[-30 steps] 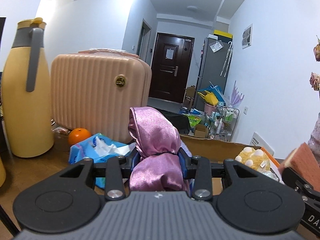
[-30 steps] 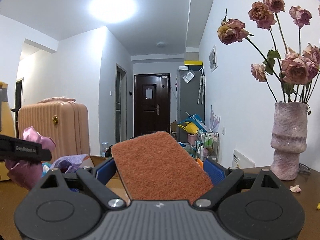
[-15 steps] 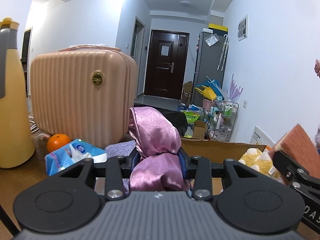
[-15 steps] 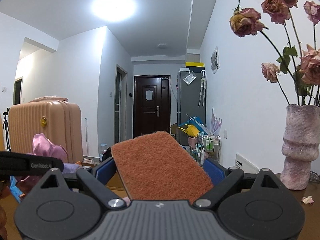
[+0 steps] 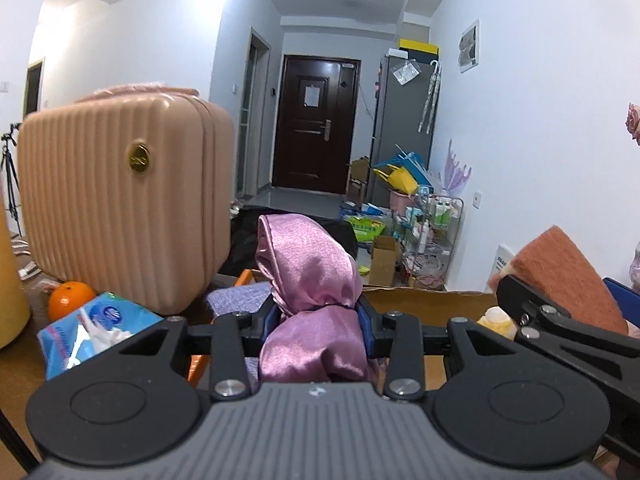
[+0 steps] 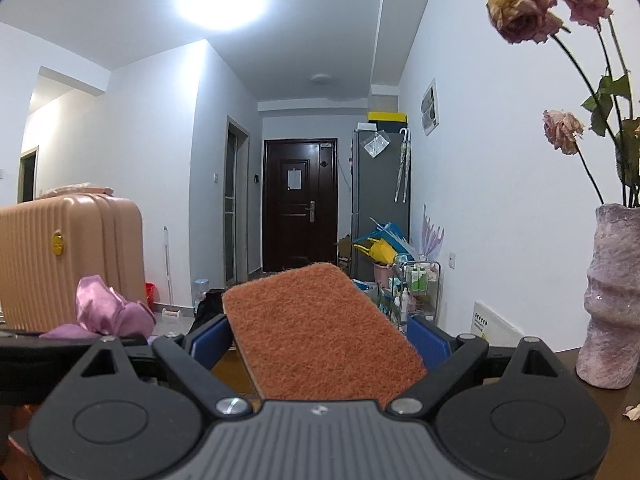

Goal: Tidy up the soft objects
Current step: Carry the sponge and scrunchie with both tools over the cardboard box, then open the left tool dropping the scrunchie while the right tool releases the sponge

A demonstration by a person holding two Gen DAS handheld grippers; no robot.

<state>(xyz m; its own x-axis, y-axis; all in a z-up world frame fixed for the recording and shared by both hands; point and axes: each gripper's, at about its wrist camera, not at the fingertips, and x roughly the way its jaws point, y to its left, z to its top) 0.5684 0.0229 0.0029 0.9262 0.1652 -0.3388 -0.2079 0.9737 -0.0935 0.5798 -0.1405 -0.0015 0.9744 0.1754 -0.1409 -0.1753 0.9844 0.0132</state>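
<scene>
Between left tool [image 5: 318,320] pads, pink cloth [image 5: 308,268]

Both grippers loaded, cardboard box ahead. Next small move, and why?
Probably ease the left gripper forward and down over the open cardboard box. It is shut on the shiny pink satin cloth, the box rim lies just beyond its fingertips, and a yellow plush item already sits inside.

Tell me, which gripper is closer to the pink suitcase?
Left. The left gripper, holding purple satin cloth, sits just beside the pink suitcase. The right gripper, holding an orange sponge, is farther off.
</scene>
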